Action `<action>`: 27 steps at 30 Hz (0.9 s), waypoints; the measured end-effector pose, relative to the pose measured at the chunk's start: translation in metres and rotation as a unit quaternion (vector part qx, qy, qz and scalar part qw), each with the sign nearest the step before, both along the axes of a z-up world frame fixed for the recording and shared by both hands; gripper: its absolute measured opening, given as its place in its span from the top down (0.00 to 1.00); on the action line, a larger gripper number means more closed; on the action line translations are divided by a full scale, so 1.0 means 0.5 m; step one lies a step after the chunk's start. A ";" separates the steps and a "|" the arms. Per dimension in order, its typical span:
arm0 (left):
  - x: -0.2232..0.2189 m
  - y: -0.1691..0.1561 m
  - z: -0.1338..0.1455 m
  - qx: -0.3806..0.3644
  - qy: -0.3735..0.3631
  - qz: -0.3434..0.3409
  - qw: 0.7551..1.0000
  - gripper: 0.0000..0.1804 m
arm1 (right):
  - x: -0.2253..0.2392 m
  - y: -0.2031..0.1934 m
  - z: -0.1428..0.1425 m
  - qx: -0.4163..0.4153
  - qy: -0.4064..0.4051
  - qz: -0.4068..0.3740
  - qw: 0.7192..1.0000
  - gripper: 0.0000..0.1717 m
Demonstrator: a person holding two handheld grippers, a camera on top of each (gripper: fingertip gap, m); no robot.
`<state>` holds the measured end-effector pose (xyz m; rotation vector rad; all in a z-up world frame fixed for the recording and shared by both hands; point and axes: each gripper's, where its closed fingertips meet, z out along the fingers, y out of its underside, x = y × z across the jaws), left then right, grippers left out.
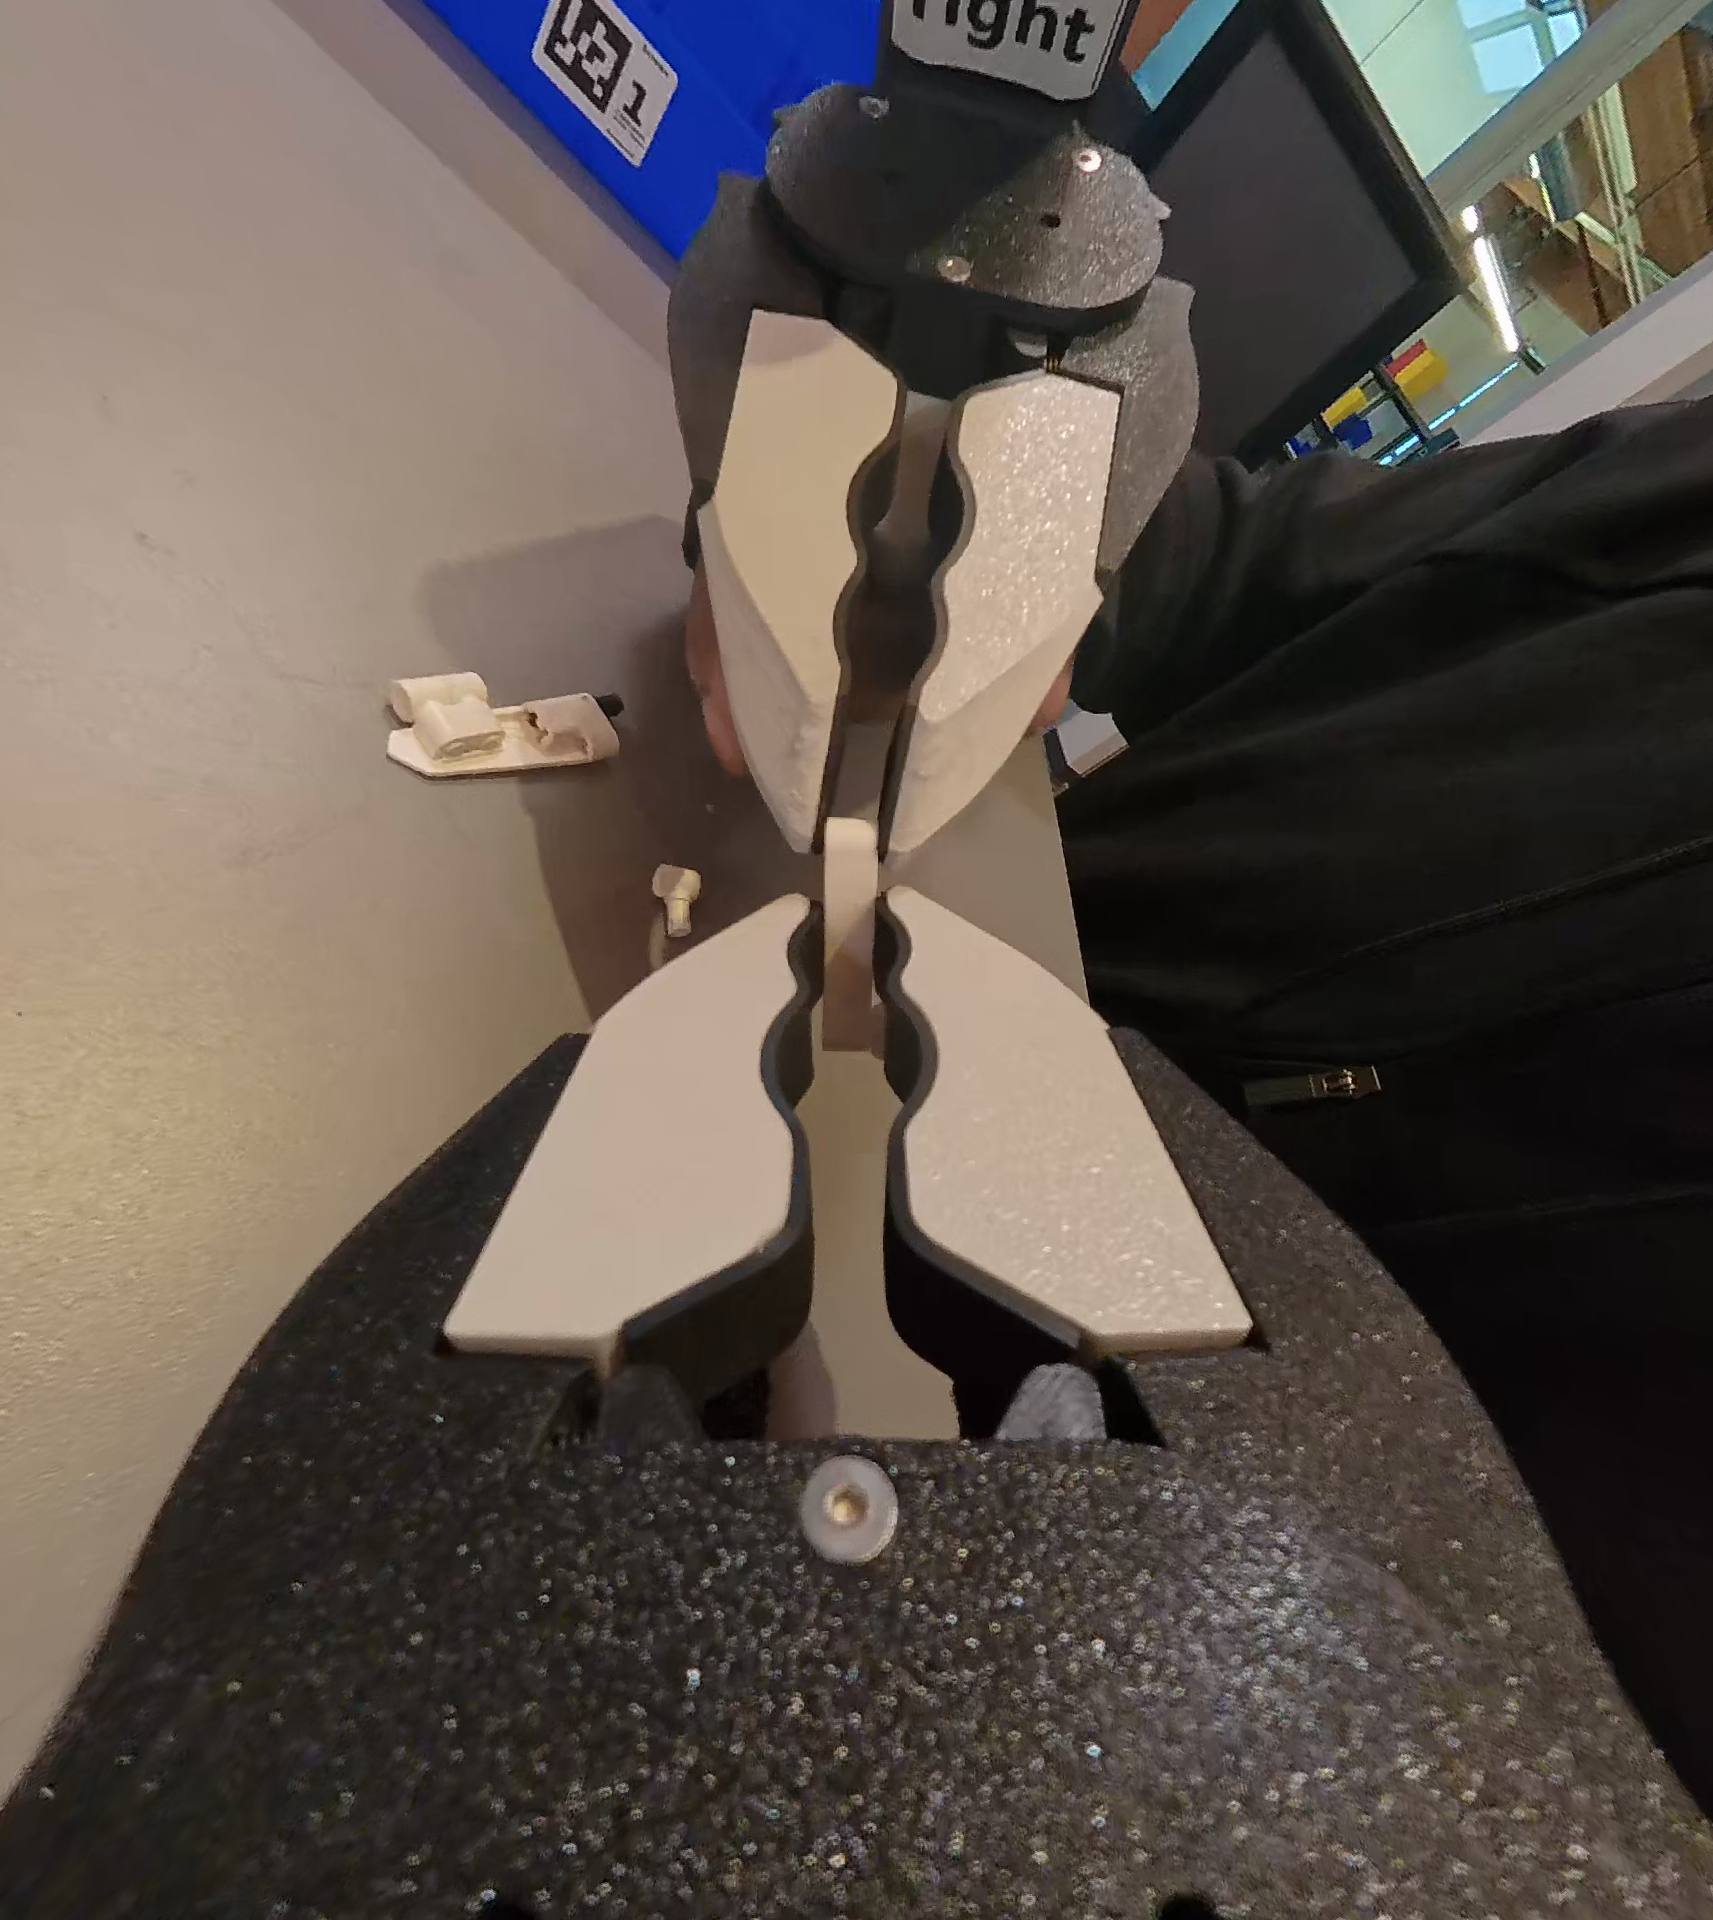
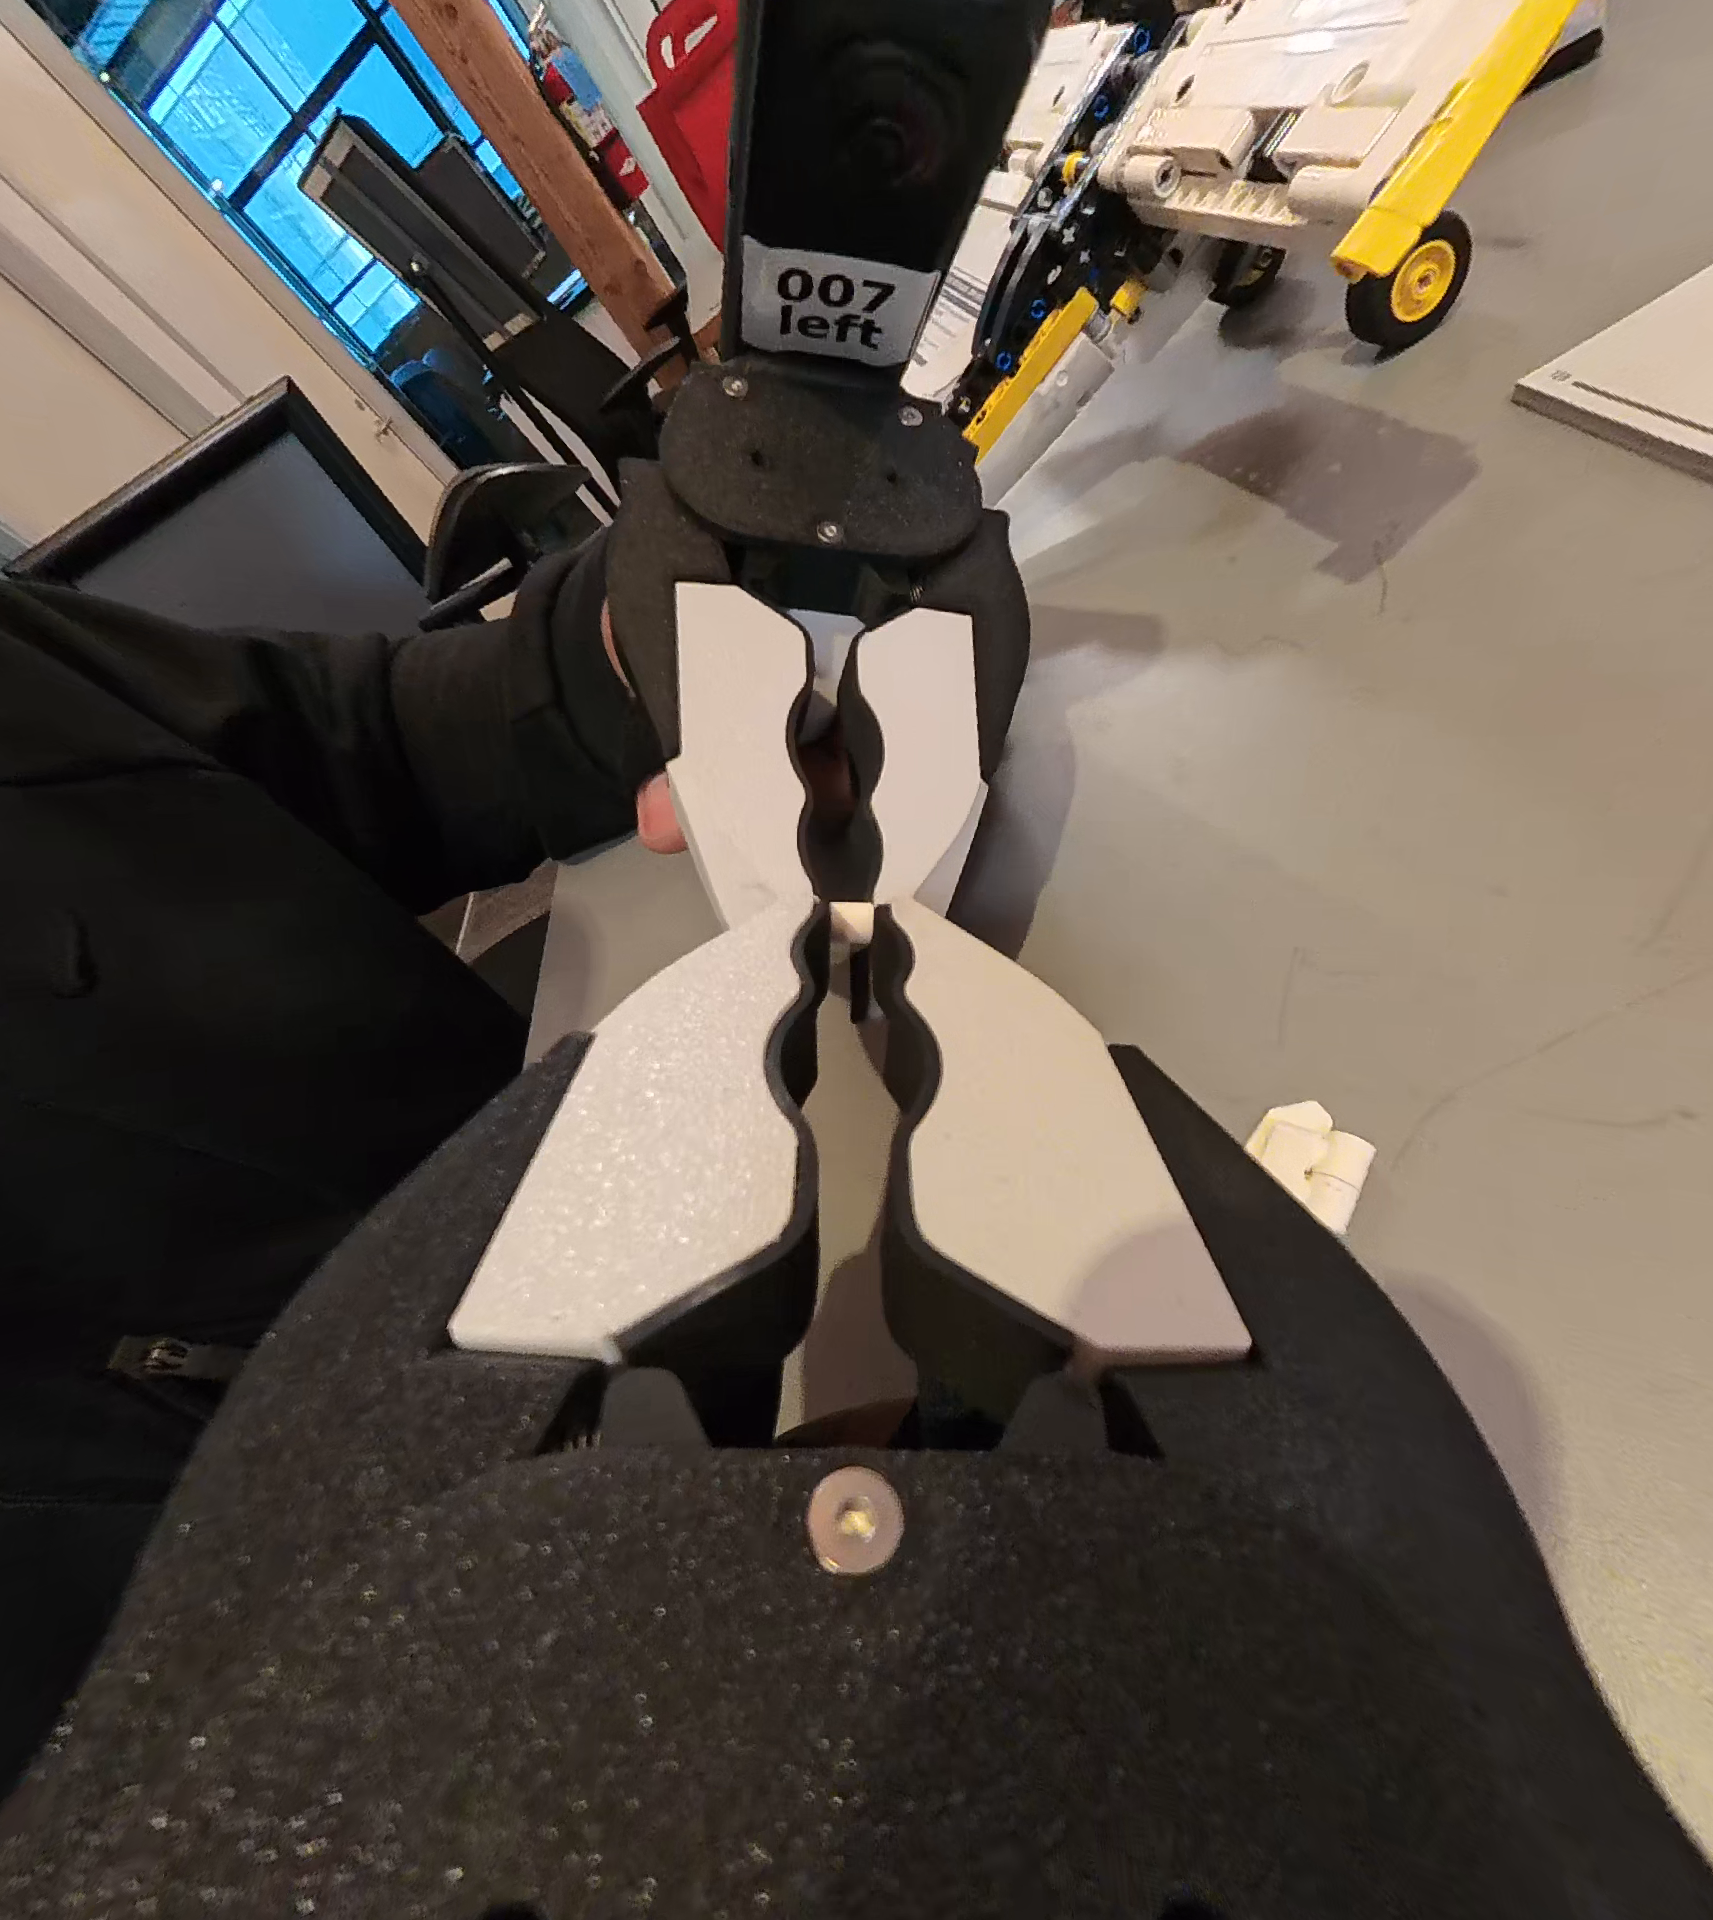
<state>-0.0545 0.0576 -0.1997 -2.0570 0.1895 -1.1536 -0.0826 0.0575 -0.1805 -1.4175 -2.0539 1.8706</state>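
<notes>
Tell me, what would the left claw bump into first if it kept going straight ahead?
Most likely the right claw, tip to tip with the left claw. A small white piece bridges both tips, so hardly any room seems left.

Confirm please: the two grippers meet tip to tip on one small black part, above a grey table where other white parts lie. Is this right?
Not quite: the part between the left gripper and the right gripper is white, not black, as the left wrist view shows. The rest holds: the grippers meet tip to tip above the grey table, where other white parts lie.
</notes>
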 end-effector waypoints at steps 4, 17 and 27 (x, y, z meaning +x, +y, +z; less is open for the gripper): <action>-0.001 0.002 0.000 -0.004 -0.006 0.004 1.000 0.95 | -0.002 0.002 -0.001 -0.007 -0.013 -0.007 1.000 0.96; -0.029 0.020 0.018 -0.024 -0.082 0.061 0.994 0.95 | 0.015 0.058 -0.004 0.133 0.055 0.005 0.990 0.88; -0.014 0.012 -0.026 -0.050 0.012 0.057 0.997 0.96 | 0.051 0.054 -0.116 0.324 0.076 0.135 0.933 0.87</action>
